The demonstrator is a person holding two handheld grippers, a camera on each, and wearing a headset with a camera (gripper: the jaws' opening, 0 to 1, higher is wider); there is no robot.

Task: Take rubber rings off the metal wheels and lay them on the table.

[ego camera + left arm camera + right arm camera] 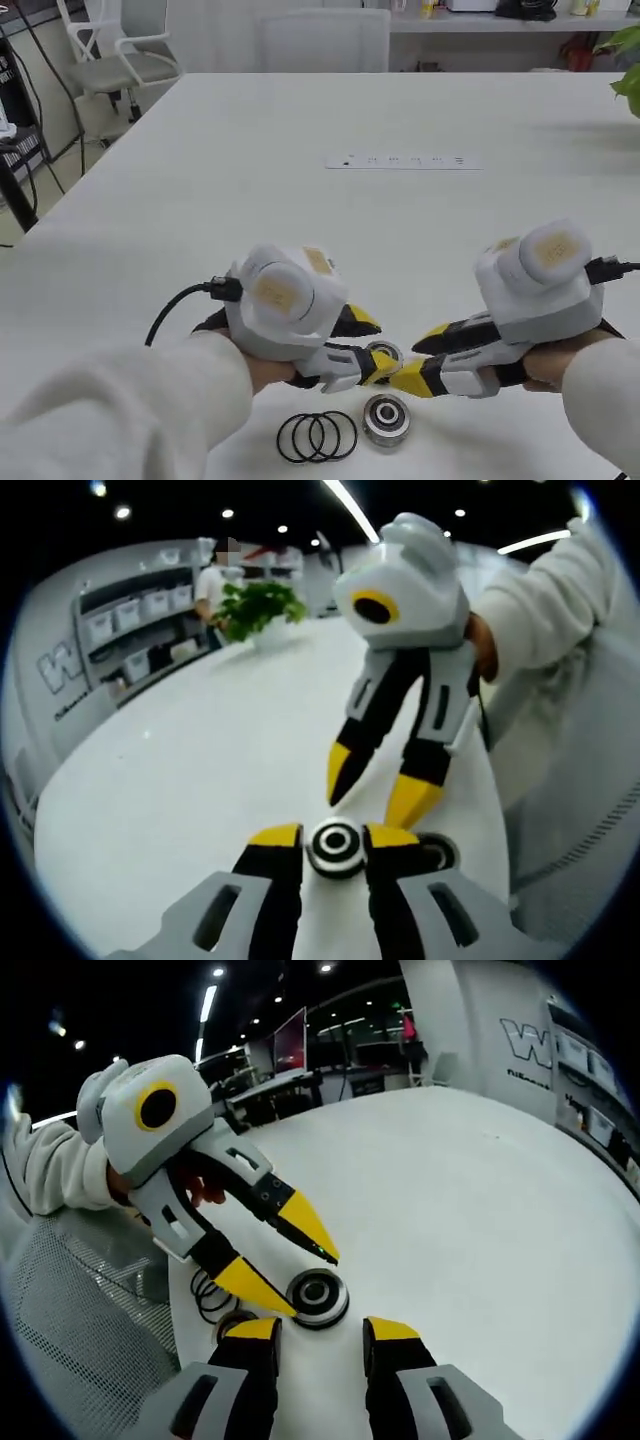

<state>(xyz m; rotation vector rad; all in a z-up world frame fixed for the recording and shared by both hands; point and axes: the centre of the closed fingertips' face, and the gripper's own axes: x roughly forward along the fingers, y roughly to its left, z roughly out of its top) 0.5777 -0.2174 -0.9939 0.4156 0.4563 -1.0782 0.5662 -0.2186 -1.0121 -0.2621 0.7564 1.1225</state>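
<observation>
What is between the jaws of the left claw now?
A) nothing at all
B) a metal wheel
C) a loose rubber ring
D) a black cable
B: the left claw is closed on a metal wheel, while the rubber rings lie loose on the table.

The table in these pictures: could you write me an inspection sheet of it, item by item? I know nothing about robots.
Surface: white table, flat and plain.
Job's things: held metal wheel with a black outer band, between the jaws of the left gripper; second metal wheel on the table; three rubber rings lying overlapped beside it.
Clutter: nothing seen.
Grippers: left gripper shut on the held metal wheel; right gripper open, tips close to that wheel.
Cables: black cable from the left gripper; second cable at the right gripper.
Surroundings: socket strip set in the table, chair, potted plant, shelves.
</observation>
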